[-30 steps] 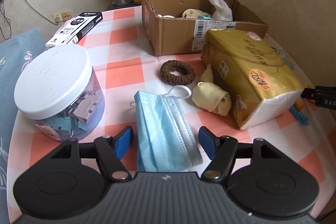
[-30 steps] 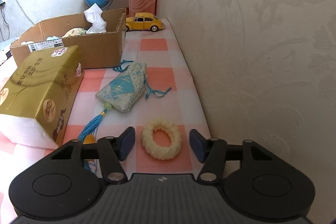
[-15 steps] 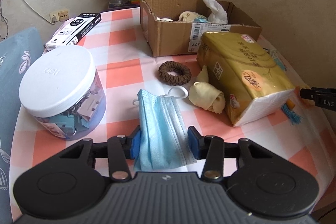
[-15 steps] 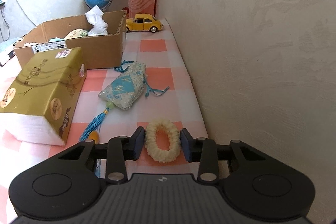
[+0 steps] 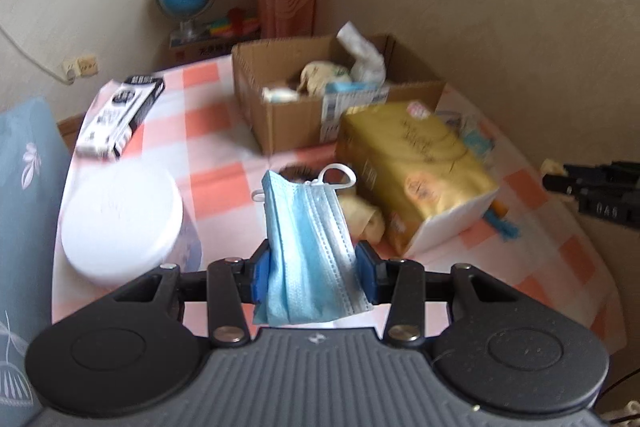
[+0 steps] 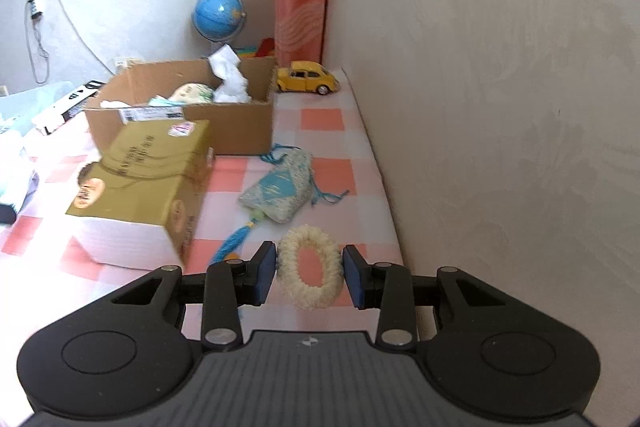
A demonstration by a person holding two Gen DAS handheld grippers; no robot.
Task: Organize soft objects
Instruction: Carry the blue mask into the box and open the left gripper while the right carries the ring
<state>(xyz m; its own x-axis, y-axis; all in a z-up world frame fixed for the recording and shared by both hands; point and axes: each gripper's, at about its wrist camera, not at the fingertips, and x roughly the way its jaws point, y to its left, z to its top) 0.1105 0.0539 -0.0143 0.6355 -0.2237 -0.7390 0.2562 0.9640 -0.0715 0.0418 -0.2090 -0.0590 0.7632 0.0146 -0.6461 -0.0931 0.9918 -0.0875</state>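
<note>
Left tool [image 5: 315, 273] pinched the blue mask [image 5: 310, 247]; right tool [image 6: 310, 277] squeezed the cream scrunchie [image 6: 310, 271]. Limp mask risked slipping free before reaching the cardboard box [image 5: 288, 125].

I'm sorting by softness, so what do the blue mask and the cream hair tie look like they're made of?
Blue mask: thin non-woven fabric, matte, pleated, with white elastic ear loops. Cream hair tie: probably fuzzy knitted yarn over elastic, judging by its nubby, bumpy ring surface.
</note>
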